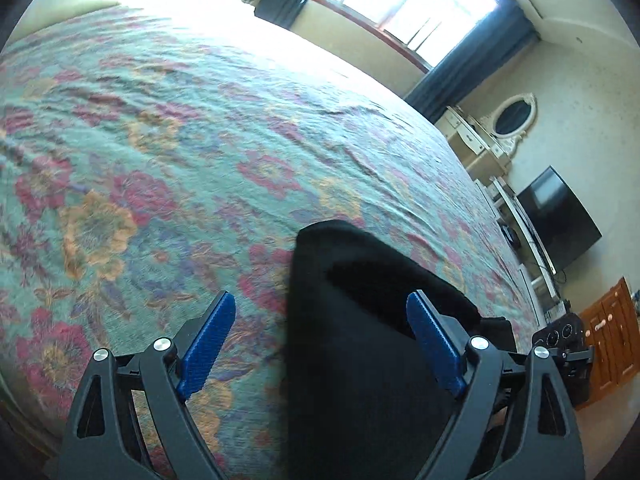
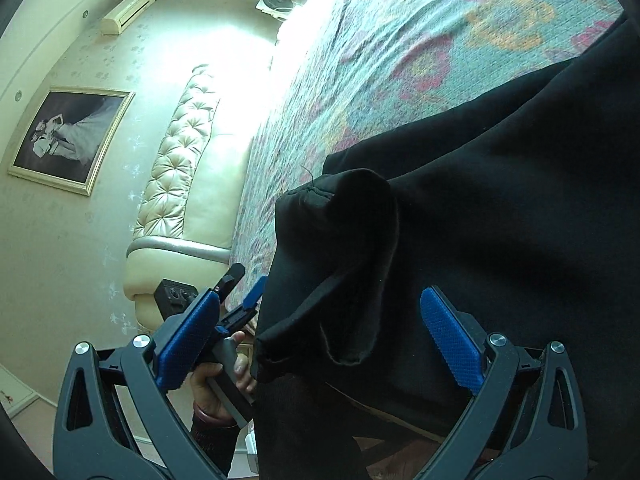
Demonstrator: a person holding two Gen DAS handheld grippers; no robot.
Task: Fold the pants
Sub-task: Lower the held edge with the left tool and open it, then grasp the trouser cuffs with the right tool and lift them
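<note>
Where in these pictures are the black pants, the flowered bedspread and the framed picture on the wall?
black pants (image 2: pixel 500 200), right wrist view, on the broad flat cloth.
flowered bedspread (image 1: pixel 160 140), left wrist view, on its bare middle.
framed picture (image 2: pixel 70 136), right wrist view, on its dark centre.

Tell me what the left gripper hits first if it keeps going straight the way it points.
Likely the black pants on the floral bedspread: the left gripper stands open, dark cloth filling its right half. Depth is unclear.
</note>
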